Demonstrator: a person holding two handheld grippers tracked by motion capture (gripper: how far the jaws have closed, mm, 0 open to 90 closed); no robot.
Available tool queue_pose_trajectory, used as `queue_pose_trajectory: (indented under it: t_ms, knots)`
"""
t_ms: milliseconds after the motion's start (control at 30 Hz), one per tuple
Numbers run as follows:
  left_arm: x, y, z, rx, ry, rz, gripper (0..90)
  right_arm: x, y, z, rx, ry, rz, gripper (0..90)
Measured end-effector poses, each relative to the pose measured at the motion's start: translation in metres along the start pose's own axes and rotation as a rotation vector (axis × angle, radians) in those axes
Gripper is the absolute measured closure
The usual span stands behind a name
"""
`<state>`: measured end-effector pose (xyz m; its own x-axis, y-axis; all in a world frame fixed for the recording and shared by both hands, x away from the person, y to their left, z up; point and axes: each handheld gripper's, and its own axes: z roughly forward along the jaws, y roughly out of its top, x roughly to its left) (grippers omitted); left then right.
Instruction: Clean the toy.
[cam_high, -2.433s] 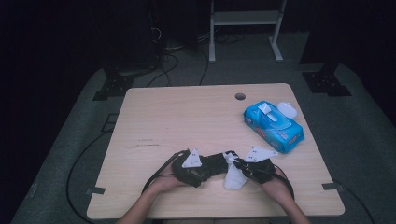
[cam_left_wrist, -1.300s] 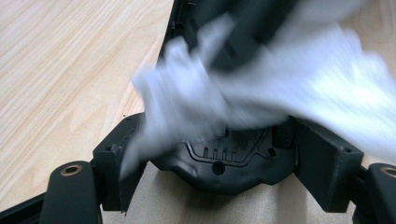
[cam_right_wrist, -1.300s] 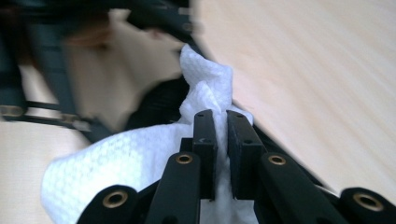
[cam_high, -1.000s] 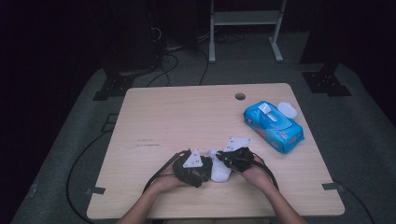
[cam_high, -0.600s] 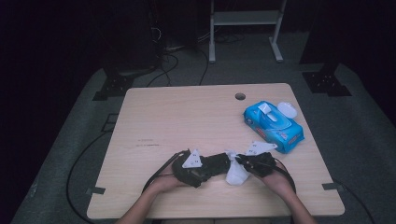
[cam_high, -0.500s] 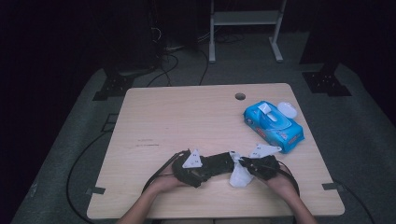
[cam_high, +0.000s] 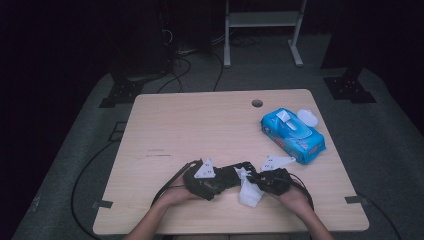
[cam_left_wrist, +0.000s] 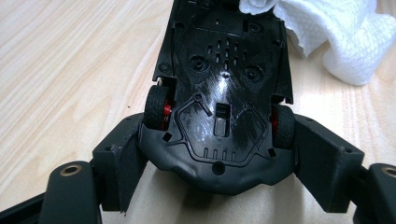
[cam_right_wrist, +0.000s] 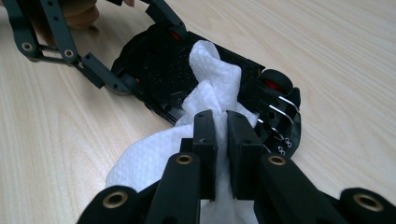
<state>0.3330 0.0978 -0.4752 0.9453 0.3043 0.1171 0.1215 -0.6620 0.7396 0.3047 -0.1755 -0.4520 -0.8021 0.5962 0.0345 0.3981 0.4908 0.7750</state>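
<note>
- High view: near the front edge of the wooden table (cam_high: 200, 125), the left gripper (cam_high: 204, 179) and the right gripper (cam_high: 270, 181) meet over a black toy car (cam_high: 232, 176), with a white wipe (cam_high: 249, 191) bunched between them. A blue wipes pack (cam_high: 292, 134) lies well apart, toward the table's far right, its lid flipped open.
- Left gripper view: the jaws clamp the toy car (cam_left_wrist: 224, 93) across its flanks by the red-hubbed wheels, underside up. The glossy chassis looks smeared, so I judge the wiping only partly done.
- Right gripper view: the jaws are pinched tight on the wipe (cam_right_wrist: 205, 93), whose free end rests on the car's underside (cam_right_wrist: 159, 60). The wheel end nearer the camera and its chrome parts probably remain to be cleaned.
</note>
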Motion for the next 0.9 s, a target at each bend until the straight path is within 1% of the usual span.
queue_pose_trajectory:
  t_ms: [67,133,233,367,400,467,567,633,700,733,767,800,833,867,900]
  knots:
    - [0.003,0.001,-0.006,-0.032,-0.006,-0.026,21.4,0.002,-0.001,0.000,-0.002,-0.011,-0.015,82.3]
    - [0.007,0.001,-0.011,-0.062,-0.018,-0.066,20.3,0.003,-0.001,-0.001,-0.003,-0.010,-0.015,82.4]
    - [0.013,-0.001,-0.015,-0.083,-0.032,-0.142,20.2,0.003,-0.003,-0.001,-0.012,-0.014,-0.020,82.5]
    - [0.018,-0.002,-0.016,-0.113,-0.060,-0.210,22.5,0.005,-0.003,-0.001,-0.011,-0.029,-0.042,82.5]
    - [0.019,-0.002,-0.015,-0.115,-0.065,-0.221,23.3,0.005,-0.004,-0.001,-0.013,-0.029,-0.041,82.5]
    - [0.019,-0.003,-0.013,-0.098,-0.068,-0.235,24.5,0.004,-0.004,-0.001,-0.018,-0.028,-0.045,82.6]
    - [0.022,-0.006,-0.010,-0.074,-0.085,-0.274,26.0,0.005,-0.005,-0.001,-0.016,-0.035,-0.051,82.5]
    - [0.023,-0.007,-0.009,-0.075,-0.096,-0.293,26.9,0.006,-0.005,-0.002,-0.014,-0.037,-0.056,82.5]
    - [0.023,-0.007,-0.009,-0.086,-0.109,-0.315,30.0,0.006,-0.006,-0.002,-0.013,-0.034,-0.061,82.5]
    - [0.023,-0.007,-0.009,-0.086,-0.109,-0.315,30.3,0.006,-0.006,-0.003,-0.014,-0.033,-0.062,82.5]
    - [0.025,-0.008,-0.008,-0.090,-0.125,-0.328,31.6,0.006,-0.006,-0.003,-0.015,-0.031,-0.061,82.4]
    - [0.025,-0.008,-0.008,-0.090,-0.128,-0.331,32.3,0.006,-0.006,-0.002,-0.016,-0.029,-0.060,82.4]
    - [0.024,-0.008,-0.008,-0.086,-0.129,-0.326,32.6,0.006,-0.006,-0.002,-0.016,-0.030,-0.060,82.4]
    - [0.023,-0.008,-0.008,-0.072,-0.128,-0.308,33.7,0.006,-0.006,-0.002,-0.016,-0.034,-0.064,82.4]
    - [0.023,-0.007,-0.008,-0.076,-0.124,-0.307,34.3,0.007,-0.006,-0.003,-0.014,-0.039,-0.066,82.4]
